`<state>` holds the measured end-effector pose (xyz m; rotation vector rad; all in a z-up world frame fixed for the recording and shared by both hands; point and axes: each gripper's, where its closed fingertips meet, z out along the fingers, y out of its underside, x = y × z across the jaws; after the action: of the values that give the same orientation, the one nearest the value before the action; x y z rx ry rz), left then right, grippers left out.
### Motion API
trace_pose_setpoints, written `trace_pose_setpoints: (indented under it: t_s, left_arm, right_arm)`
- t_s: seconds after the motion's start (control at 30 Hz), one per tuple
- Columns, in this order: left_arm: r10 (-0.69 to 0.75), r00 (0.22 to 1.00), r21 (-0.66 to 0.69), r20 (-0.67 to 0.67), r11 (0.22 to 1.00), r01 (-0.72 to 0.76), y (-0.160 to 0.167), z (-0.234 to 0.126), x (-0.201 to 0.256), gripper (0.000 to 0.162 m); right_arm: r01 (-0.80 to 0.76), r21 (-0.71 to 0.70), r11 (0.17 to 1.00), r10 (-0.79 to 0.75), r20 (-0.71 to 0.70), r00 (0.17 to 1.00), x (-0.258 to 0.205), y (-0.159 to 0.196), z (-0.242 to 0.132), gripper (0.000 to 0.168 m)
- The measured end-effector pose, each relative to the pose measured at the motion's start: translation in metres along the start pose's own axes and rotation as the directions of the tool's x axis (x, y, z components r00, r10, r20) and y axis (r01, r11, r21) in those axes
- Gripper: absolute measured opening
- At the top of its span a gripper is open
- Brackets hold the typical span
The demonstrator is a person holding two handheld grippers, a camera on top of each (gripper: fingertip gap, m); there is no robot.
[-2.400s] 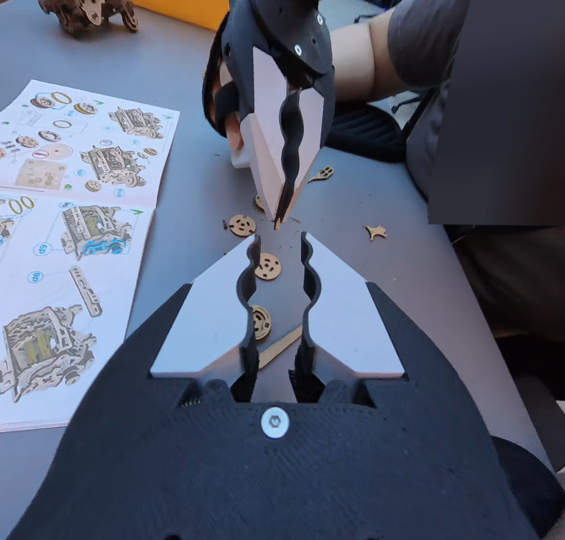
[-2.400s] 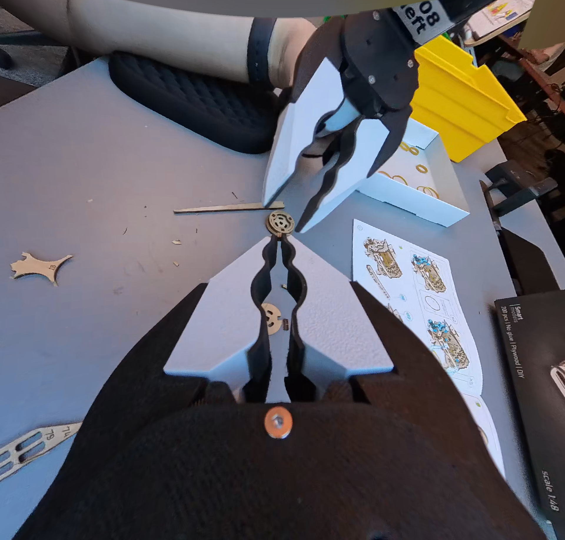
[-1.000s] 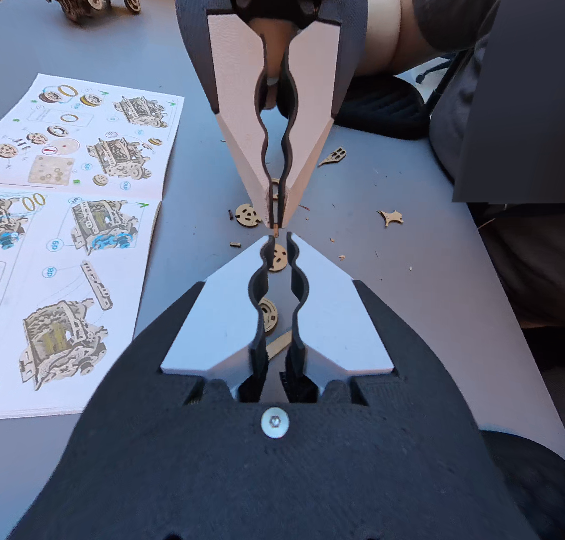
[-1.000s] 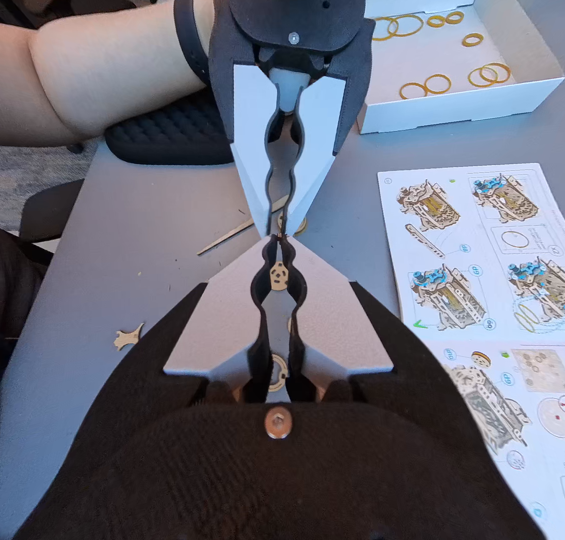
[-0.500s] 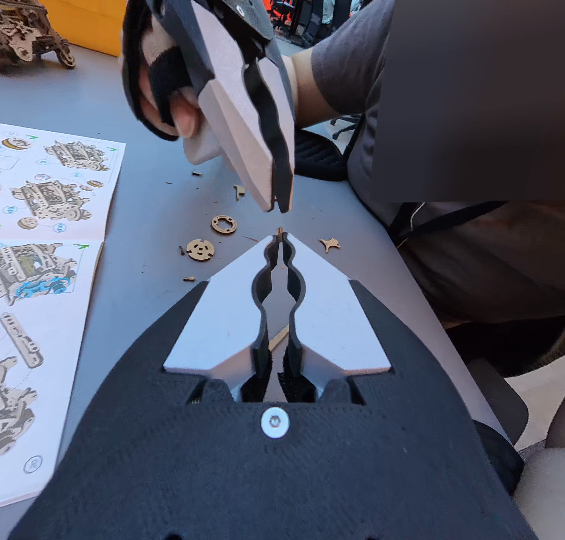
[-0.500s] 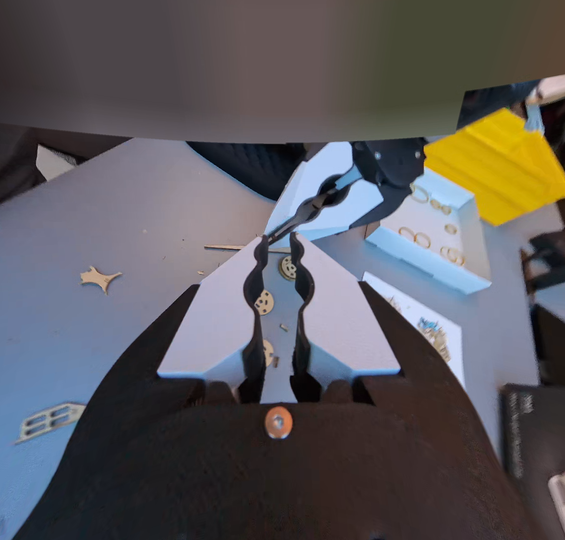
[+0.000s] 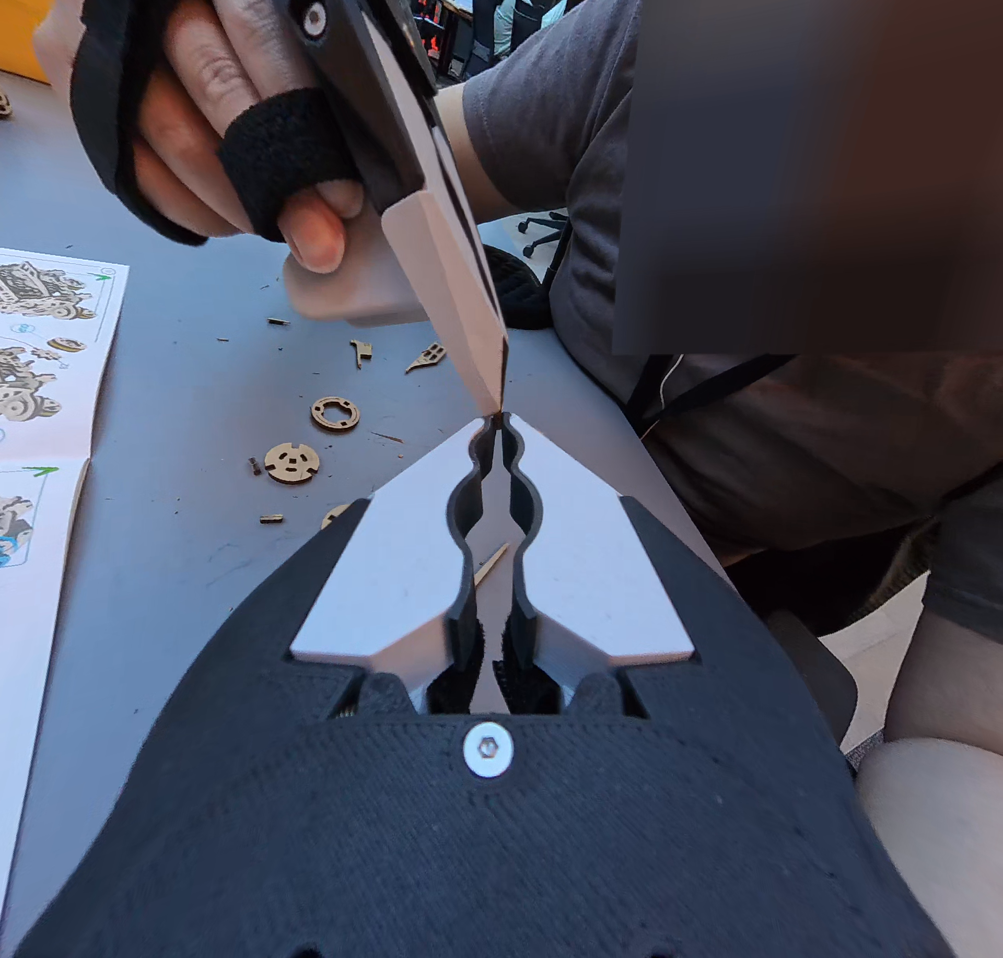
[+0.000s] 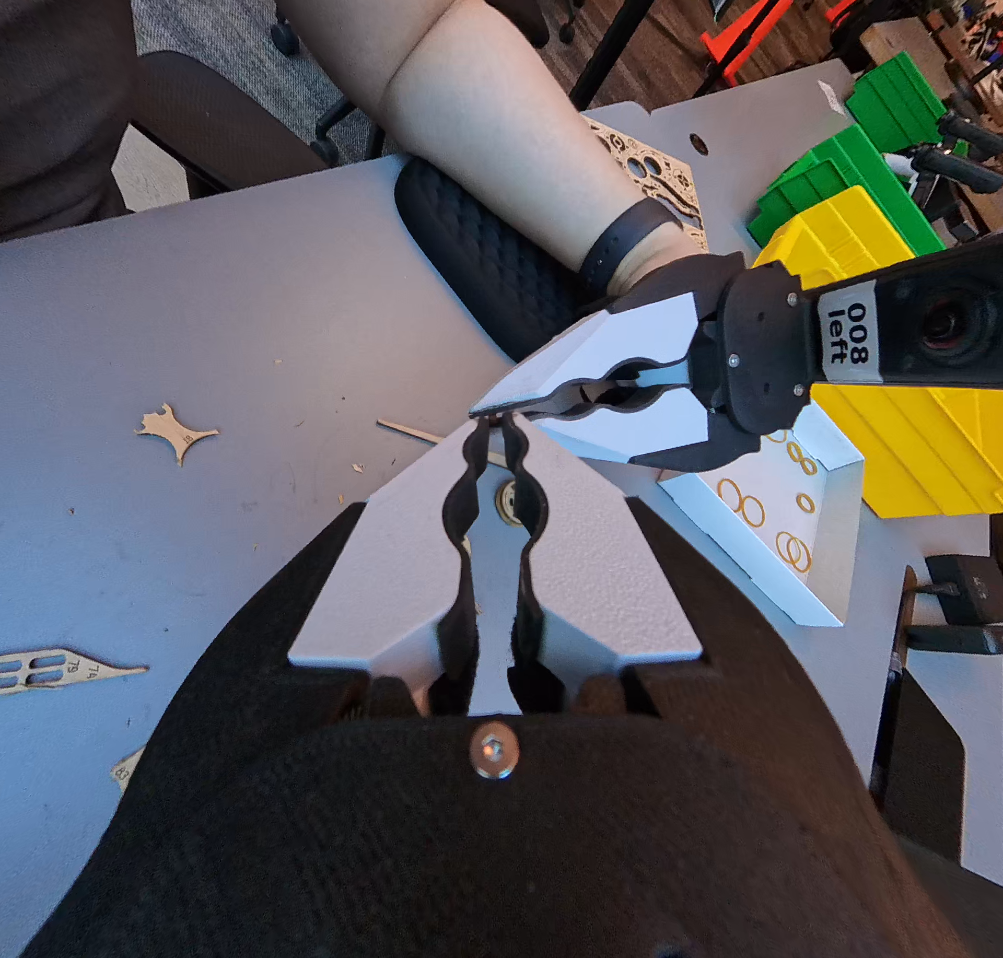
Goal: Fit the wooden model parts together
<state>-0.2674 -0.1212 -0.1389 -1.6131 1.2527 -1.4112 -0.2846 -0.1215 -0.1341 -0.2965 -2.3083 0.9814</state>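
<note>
A tiny wooden peg [image 7: 495,418] is pinched at the tips of my left gripper [image 7: 495,422], held above the grey table [image 7: 190,389]. My right gripper [image 7: 499,408] comes down from above, seen side-on, and its tips meet the same peg. In the right wrist view my right gripper [image 8: 493,423] has its jaws nearly closed around the peg [image 8: 492,418]. The left gripper [image 8: 477,415] reaches in from the right, tips touching mine. A wooden ring [image 7: 335,415] and a slotted disc [image 7: 291,462] lie on the table to the left.
An instruction booklet [image 7: 49,362] lies at the left. A white box with rubber bands [image 8: 760,508], yellow bin [image 8: 895,416] and black wrist pad [image 8: 488,259] are at the right and back. Wood offcuts [image 8: 176,432] and a thin stick [image 7: 491,563] are scattered about. The grippers are tip to tip, or close to it.
The peg passed from my right gripper to my left, and the right opened and drew back. Now the right gripper has narrowed and returned tip to tip onto the peg.
</note>
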Motion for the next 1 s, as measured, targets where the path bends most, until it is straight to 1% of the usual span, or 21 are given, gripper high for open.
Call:
trace_pose_setpoints:
  t_s: [0.37,0.6,0.63,0.7,0.8,0.83,0.9,1.0]
  left_arm:
    - [-0.012,0.999,0.018,-0.034,1.0,0.013,-0.002,0.001,0.003,0.0]
    - [-0.014,1.0,0.012,-0.021,1.0,0.014,-0.001,0.001,0.001,0.0]
    - [-0.025,1.0,0.0,-0.005,1.0,0.025,0.002,0.0,-0.001,0.001]
    - [-0.045,0.997,-0.037,0.055,0.998,0.048,0.008,-0.007,-0.008,0.011]
    - [-0.031,0.978,-0.077,0.207,0.996,0.048,0.014,-0.025,-0.022,0.016]
    - [-0.02,0.969,-0.1,0.245,0.994,0.046,0.018,-0.03,-0.025,0.018]
    - [0.006,0.955,-0.145,0.298,0.989,0.039,0.024,-0.034,-0.029,0.018]
    - [0.046,0.94,-0.193,0.339,0.981,0.022,0.03,-0.032,-0.036,0.019]
  right_arm:
    - [-0.006,0.026,1.0,0.006,0.01,1.0,-0.001,-0.003,-0.001,0.002]
    - [-0.055,0.026,0.998,0.055,0.025,0.998,-0.001,0.0,-0.001,0.002]
    - [-0.075,0.002,0.997,0.075,0.019,0.997,0.0,0.004,0.0,0.002]
    - [-0.125,-0.086,0.988,0.126,0.007,0.992,0.002,0.018,-0.001,0.002]
    - [-0.279,-0.245,0.929,0.278,-0.039,0.96,0.008,0.049,-0.01,0.002]
    - [-0.322,-0.268,0.908,0.317,-0.062,0.946,0.009,0.056,-0.012,0.002]
    - [-0.381,-0.31,0.871,0.382,-0.061,0.922,0.006,0.068,-0.015,0.002]
    - [-0.404,-0.352,0.844,0.418,-0.04,0.908,-0.002,0.081,-0.013,0.002]
